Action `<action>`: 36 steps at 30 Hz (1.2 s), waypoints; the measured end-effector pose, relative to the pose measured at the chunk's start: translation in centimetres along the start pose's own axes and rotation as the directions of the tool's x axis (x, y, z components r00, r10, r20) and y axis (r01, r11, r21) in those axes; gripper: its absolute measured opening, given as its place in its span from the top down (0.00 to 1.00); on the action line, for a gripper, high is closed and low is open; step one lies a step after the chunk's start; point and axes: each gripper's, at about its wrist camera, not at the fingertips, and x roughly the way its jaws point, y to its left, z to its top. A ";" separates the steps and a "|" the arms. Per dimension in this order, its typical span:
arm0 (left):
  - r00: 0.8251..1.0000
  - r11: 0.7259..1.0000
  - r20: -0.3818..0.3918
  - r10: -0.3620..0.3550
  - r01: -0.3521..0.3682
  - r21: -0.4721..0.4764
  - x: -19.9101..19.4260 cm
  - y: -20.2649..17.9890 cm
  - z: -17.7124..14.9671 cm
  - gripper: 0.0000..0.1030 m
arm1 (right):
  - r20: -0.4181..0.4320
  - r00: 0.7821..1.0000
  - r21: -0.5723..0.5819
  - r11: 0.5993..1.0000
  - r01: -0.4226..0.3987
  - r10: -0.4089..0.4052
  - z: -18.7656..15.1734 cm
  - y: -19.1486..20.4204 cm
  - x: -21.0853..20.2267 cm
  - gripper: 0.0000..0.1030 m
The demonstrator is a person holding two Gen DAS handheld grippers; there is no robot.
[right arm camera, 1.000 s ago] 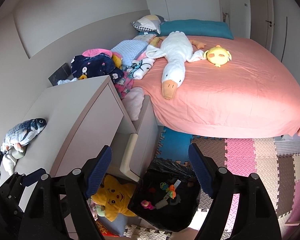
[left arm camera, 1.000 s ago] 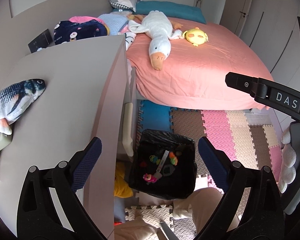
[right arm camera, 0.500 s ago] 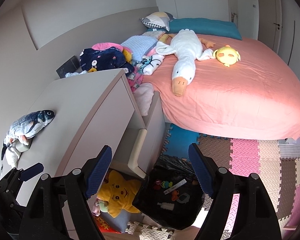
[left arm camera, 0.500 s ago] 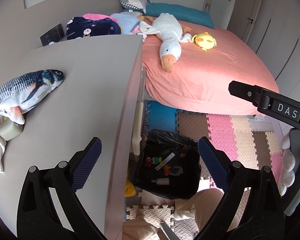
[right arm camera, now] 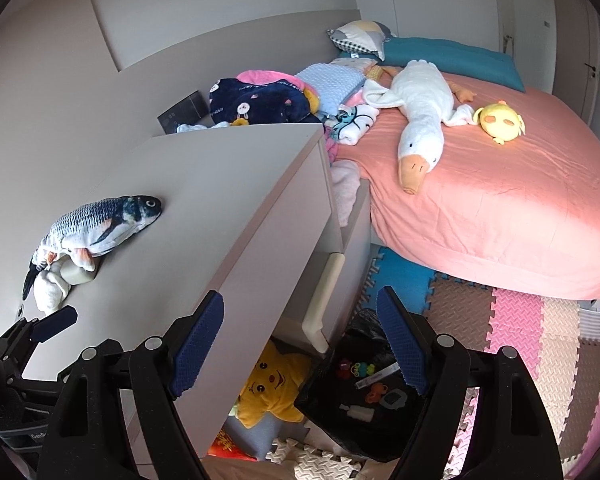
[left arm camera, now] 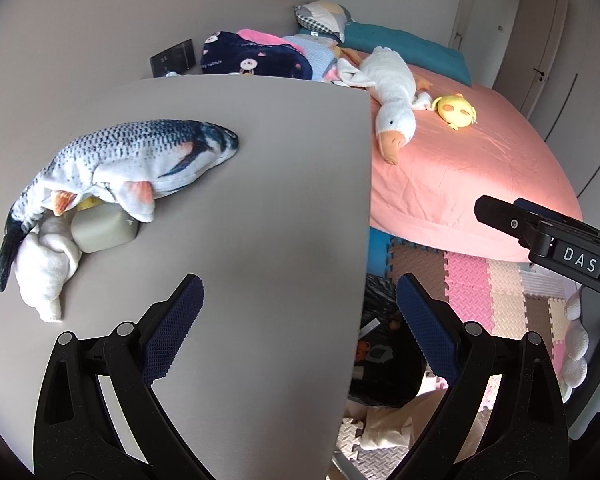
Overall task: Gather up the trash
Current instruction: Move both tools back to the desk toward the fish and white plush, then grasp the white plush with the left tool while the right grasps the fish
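A black trash bag (right arm camera: pixel 364 392) stands open on the floor beside the grey dresser (right arm camera: pixel 220 208), with several small bits of trash inside; its edge shows in the left wrist view (left arm camera: pixel 380 344). My left gripper (left arm camera: pixel 300 328) is open and empty over the dresser top (left arm camera: pixel 260 200). My right gripper (right arm camera: pixel 300 344) is open and empty above the dresser's front edge and the bag. On the dresser lie a fish plush (left arm camera: pixel 128 160), a small pale cup-like container (left arm camera: pixel 100 228) under it and a white crumpled item (left arm camera: pixel 48 264).
A bed with a pink sheet (right arm camera: pixel 500 200) holds a white goose plush (right arm camera: pixel 420 116), a yellow chick plush (right arm camera: pixel 500 120) and piled blankets (right arm camera: pixel 260 100). A dresser drawer (right arm camera: pixel 324 280) stands open. A yellow star plush (right arm camera: pixel 276 384) lies beside the bag. Foam mats (right arm camera: pixel 540 340) cover the floor.
Both grippers have swung left and up towards the dresser top. The fish plush and the items under it now sit much nearer in the left wrist view; the trash bag has slid to the edge.
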 end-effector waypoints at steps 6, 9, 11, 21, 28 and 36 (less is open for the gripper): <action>0.998 0.998 0.028 0.050 -0.049 -0.051 -1.4 3.3 -0.4 0.09 | -0.001 0.999 -0.024 0.999 -0.039 0.039 0.3 2.7 0.7 0.23; 0.997 0.996 0.030 0.068 -0.066 -0.068 -2.0 4.7 -0.8 0.09 | -0.006 0.998 -0.040 0.997 -0.061 0.061 0.4 4.2 1.3 0.23; 0.996 0.994 0.029 0.082 -0.079 -0.080 -2.3 5.7 -1.2 0.09 | -0.011 0.997 -0.055 0.996 -0.073 0.072 0.5 5.2 1.7 0.23; 0.991 0.978 0.020 0.131 -0.127 -0.163 -3.0 10.3 -2.5 0.09 | -0.027 0.992 -0.102 0.987 -0.123 0.121 1.1 9.7 3.1 0.23; 0.985 0.958 0.017 0.174 -0.165 -0.236 -3.0 13.5 -2.7 0.09 | -0.032 0.989 -0.130 0.980 -0.149 0.146 1.4 11.9 4.0 0.23; 0.978 0.934 0.012 0.210 -0.196 -0.300 -1.9 16.1 -2.2 0.09 | -0.042 0.988 -0.153 0.976 -0.155 0.150 1.8 13.2 4.9 0.23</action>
